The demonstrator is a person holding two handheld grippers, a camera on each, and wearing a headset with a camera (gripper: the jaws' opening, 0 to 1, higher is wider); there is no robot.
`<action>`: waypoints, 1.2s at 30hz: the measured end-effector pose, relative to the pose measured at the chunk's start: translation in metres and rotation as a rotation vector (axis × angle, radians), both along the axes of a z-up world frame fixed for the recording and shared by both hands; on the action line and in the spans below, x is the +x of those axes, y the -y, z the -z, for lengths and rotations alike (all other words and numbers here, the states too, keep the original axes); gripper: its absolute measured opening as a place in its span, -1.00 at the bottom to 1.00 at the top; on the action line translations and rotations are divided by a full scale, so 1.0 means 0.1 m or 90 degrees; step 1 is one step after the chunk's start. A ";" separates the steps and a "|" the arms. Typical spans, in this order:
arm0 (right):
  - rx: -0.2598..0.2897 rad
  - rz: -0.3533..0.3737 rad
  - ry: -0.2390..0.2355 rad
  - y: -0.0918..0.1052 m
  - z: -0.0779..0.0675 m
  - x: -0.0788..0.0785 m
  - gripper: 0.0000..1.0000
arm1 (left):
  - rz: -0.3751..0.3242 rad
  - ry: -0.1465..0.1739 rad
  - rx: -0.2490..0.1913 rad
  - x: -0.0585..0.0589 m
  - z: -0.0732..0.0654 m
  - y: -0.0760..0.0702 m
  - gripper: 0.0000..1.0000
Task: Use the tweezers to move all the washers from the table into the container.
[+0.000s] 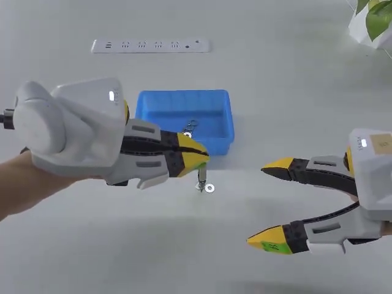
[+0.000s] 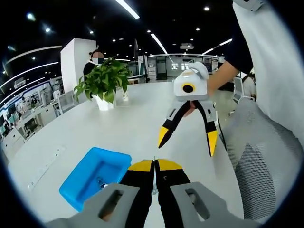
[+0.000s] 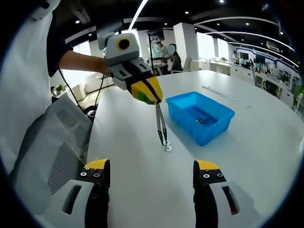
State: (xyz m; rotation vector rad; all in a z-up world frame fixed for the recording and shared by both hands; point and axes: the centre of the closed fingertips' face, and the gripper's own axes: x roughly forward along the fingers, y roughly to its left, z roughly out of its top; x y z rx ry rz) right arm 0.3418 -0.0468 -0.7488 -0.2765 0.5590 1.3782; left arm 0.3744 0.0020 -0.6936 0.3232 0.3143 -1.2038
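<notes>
My left gripper point(image 1: 197, 154) is shut on slim metal tweezers point(image 1: 201, 179) that point down at the table. Their tips touch down beside a small silver washer point(image 1: 210, 188) lying in front of the blue container point(image 1: 150, 105). In the right gripper view the tweezers point(image 3: 161, 124) reach a washer point(image 3: 167, 148), with a second small ring right at the tips; whether it is pinched I cannot tell. Several washers point(image 1: 190, 127) lie inside the container point(image 3: 219, 124). My right gripper point(image 1: 269, 203) hovers open at the right, holding nothing.
A white power strip point(image 1: 150, 46) lies beyond the container. A potted plant point(image 1: 370, 21) stands at the far right corner. A mesh office chair point(image 3: 52, 156) stands by the table's near edge. The white tabletop point(image 1: 275, 92) stretches wide around the container.
</notes>
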 end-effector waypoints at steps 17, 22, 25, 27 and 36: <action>-0.013 -0.109 0.050 -0.55 0.05 0.12 0.25 | 0.016 -0.017 0.001 -0.04 0.01 -0.02 -0.91; -0.014 -0.127 0.065 -0.75 0.11 0.17 0.11 | 0.014 -0.021 -0.001 -0.03 0.01 -0.02 -0.91; -0.023 -0.145 0.072 -0.80 0.16 0.19 -0.04 | 0.018 -0.020 0.001 -0.04 0.01 -0.02 -0.91; -0.031 -0.158 0.067 -0.81 0.20 0.20 -0.18 | 0.019 -0.022 0.000 -0.04 0.01 -0.02 -0.91; -0.040 -0.179 0.068 -0.83 0.25 0.22 -0.52 | 0.019 -0.026 -0.003 -0.03 0.01 -0.01 -0.91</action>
